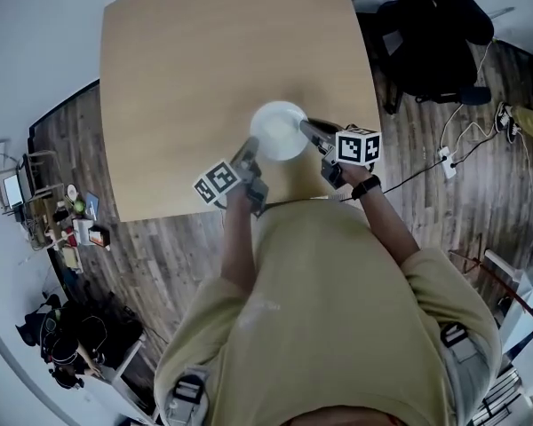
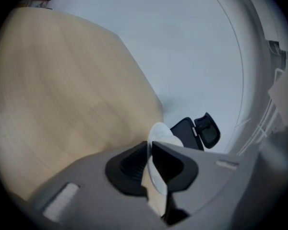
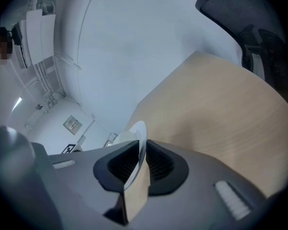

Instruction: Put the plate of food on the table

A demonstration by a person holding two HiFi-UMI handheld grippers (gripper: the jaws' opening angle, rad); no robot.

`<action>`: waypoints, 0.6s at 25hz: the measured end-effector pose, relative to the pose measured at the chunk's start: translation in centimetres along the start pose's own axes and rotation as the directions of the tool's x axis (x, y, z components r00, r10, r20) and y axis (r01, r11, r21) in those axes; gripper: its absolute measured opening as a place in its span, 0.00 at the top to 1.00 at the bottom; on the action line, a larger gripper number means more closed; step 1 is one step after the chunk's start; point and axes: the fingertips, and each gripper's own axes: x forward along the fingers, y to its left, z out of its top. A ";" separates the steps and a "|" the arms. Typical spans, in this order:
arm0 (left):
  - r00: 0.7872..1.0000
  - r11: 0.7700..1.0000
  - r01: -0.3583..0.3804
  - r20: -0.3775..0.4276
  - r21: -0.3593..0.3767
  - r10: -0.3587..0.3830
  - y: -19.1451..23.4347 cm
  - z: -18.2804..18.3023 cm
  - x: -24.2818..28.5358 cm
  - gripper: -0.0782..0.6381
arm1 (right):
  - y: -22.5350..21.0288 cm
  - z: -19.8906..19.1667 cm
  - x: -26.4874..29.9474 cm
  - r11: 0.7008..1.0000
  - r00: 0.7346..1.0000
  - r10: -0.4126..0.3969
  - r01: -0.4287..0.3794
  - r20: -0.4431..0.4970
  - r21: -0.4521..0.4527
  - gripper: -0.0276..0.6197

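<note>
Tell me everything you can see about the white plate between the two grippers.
The plate is round, plain white and smooth, with a thin rim; what it is made of can't be told. No food can be made out on it. It is over the near part of the wooden table; whether it rests there or hangs just above is unclear. The left gripper holds its left edge and the right gripper its right edge, each with the rim pinched between its jaws.
</note>
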 end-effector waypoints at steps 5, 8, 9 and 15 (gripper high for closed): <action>1.000 0.999 -0.001 -0.007 0.049 0.001 -0.3 5.2 4.6 0.85 | -2.1 5.0 3.7 0.999 0.998 -0.051 0.051 0.024 -0.001 0.89; 1.000 0.995 -0.011 -0.017 0.101 0.013 -0.2 8.2 7.3 0.85 | -3.8 7.8 6.0 0.997 0.996 -0.077 0.076 0.049 0.015 0.89; 1.000 0.992 -0.018 -0.016 0.123 0.020 -0.1 9.3 8.1 0.85 | -4.3 8.6 7.0 0.996 0.995 -0.085 0.084 0.057 0.022 0.89; 0.996 0.983 -0.081 -0.016 0.165 0.085 2.7 14.8 12.3 0.84 | -7.0 11.9 12.9 0.989 0.988 -0.139 0.136 0.061 0.062 0.88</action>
